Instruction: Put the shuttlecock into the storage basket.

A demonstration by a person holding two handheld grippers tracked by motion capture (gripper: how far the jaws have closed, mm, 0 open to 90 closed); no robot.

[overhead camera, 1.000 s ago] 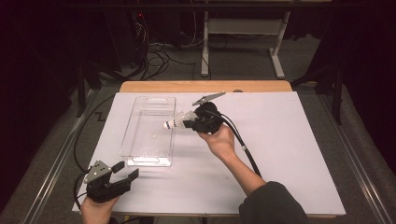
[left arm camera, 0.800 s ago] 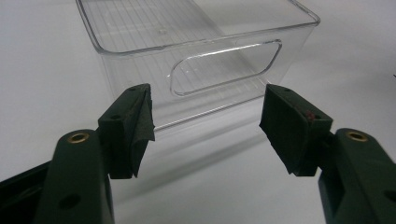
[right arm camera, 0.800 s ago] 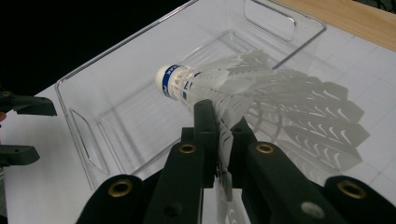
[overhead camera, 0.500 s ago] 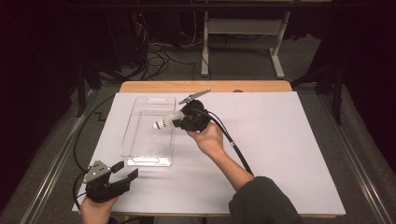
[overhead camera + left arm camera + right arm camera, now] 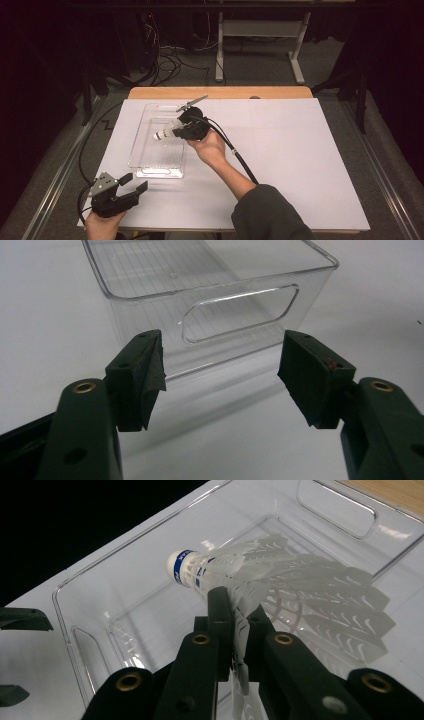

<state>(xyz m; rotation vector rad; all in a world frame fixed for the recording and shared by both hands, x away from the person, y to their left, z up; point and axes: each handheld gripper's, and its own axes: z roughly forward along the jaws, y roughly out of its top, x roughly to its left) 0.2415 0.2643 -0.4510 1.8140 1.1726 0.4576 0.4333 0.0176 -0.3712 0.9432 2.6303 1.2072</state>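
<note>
A white plastic shuttlecock (image 5: 260,575) with a blue band on its cork is pinched by its skirt in my right gripper (image 5: 239,630), which is shut on it. In the high view the shuttlecock (image 5: 165,133) hangs over the middle of a clear plastic bin (image 5: 145,160), cork pointing left, with the right gripper (image 5: 179,128) at the bin's right wall. My left gripper (image 5: 134,183) rests open near the table's front left corner. Its jaws face the bin's near end wall (image 5: 235,315) and its handle cut-out, with nothing between them.
White paper (image 5: 300,160) covers the table, with a strip of wooden edge (image 5: 220,92) at the back. The right gripper's black cable (image 5: 240,155) trails along the forearm. Table legs and loose cables stand on the floor behind.
My right gripper has carried the shuttlecock leftward, from the bin's right edge to over the bin's interior. The left gripper has stayed put.
</note>
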